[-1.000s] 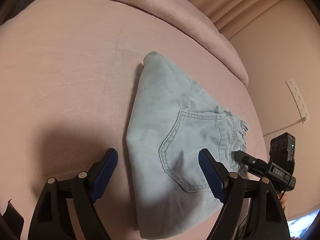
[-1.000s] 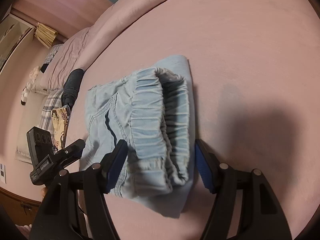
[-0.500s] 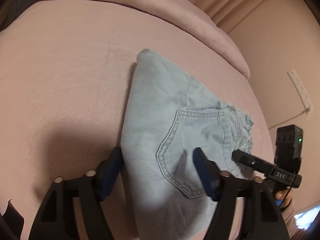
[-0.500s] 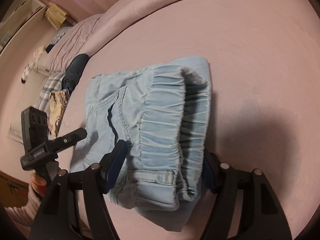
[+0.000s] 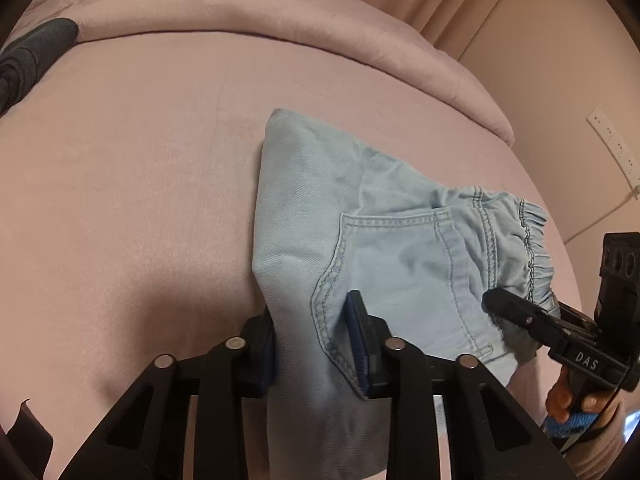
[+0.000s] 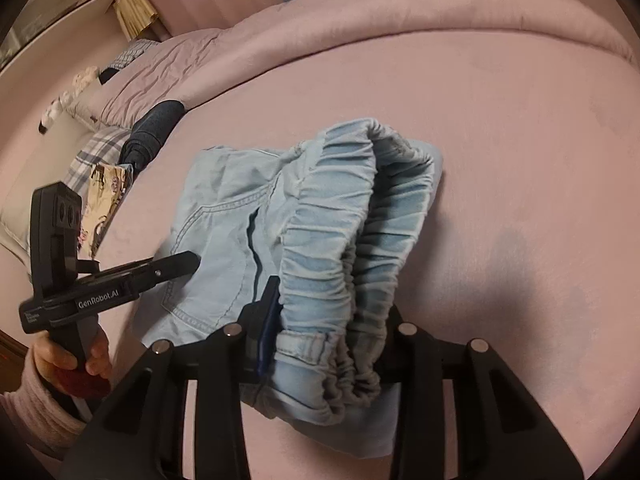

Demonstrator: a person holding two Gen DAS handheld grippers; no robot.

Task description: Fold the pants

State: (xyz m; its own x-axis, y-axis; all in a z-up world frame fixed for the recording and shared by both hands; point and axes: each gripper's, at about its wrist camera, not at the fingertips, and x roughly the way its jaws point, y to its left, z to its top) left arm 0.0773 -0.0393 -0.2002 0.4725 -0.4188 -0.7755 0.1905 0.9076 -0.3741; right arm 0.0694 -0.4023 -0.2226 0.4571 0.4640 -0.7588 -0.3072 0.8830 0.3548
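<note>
Light blue denim pants (image 5: 360, 240) lie folded into a thick bundle on the pink bed (image 5: 120, 200), back pocket up. My left gripper (image 5: 316, 340) is shut on the folded edge near the pocket. My right gripper (image 6: 328, 332) is shut on the gathered elastic waistband (image 6: 340, 240) of the pants (image 6: 240, 220). Each gripper shows in the other's view: the right one (image 5: 496, 302) at the waistband end, the left one (image 6: 188, 260) at the pocket end.
A rolled pink duvet (image 5: 280, 20) runs along the far side of the bed. A dark garment (image 6: 154, 128) and patterned cloth (image 6: 104, 196) lie by the pillows. A wall with a power strip (image 5: 612, 140) and a cable stands beyond the bed.
Both grippers moved onto the pants and closed, the left on the folded edge by the pocket, the right on the waistband. The bundle now bunches up between the fingers.
</note>
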